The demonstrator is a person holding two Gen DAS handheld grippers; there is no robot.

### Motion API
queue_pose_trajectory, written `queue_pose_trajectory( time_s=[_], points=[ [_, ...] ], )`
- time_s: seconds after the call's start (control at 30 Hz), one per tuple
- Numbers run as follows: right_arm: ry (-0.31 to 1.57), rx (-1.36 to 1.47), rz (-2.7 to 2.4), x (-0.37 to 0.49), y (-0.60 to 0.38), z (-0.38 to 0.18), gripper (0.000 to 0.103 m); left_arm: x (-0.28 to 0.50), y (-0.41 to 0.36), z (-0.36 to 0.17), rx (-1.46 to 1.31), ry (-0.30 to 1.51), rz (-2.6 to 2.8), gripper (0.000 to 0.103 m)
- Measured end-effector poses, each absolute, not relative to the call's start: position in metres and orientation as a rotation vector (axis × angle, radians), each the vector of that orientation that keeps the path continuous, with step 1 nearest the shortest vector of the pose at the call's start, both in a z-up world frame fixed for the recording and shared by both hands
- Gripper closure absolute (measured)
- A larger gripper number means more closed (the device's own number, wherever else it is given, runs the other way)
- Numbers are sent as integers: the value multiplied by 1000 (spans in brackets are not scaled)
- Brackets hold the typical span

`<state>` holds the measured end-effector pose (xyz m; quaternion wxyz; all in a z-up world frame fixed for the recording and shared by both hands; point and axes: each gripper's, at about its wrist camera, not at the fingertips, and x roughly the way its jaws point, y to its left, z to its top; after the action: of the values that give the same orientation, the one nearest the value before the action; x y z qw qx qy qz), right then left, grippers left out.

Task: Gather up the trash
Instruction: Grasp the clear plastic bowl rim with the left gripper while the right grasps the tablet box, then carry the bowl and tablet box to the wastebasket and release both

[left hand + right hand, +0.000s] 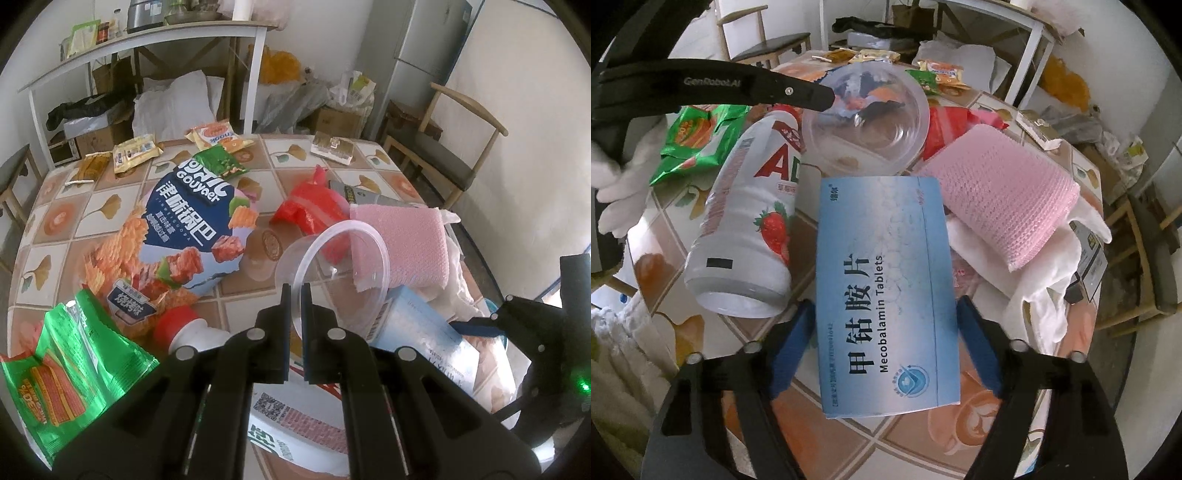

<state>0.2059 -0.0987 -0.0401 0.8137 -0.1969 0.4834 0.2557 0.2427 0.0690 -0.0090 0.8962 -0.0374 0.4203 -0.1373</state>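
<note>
The left gripper (295, 291) is clamped on the near rim of a clear plastic cup (340, 273), which lies tipped on the tiled table (62, 218). The right gripper (886, 314) stands spread around a blue tablet box (882, 295), its blue pads (792, 343) beside the box's long edges without visibly pressing them. Left of the box lies a strawberry drink bottle (746, 221); to its right is a pink sponge (1001, 195), with a red bag (314, 206) and a big snack bag (184, 236) farther off.

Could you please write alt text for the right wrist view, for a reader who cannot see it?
The right hand-held gripper straddles a blue Mecobalamin tablet box on a tiled table, its blue pads not pressing it. A strawberry drink bottle lies left, a pink sponge right, a clear plastic cup beyond.
</note>
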Motion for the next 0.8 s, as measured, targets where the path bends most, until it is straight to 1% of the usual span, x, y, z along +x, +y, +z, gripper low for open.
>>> queue_pose_trajectory(
  time_s=[0.33,0.8],
  points=[
    [1009,-398,509,198,-106,-34,33,238,74,0,-94,832,-270,100],
    [942,-339,429,173,-131,-1,33,222,82,30,-133,744,-274,100]
  ],
)
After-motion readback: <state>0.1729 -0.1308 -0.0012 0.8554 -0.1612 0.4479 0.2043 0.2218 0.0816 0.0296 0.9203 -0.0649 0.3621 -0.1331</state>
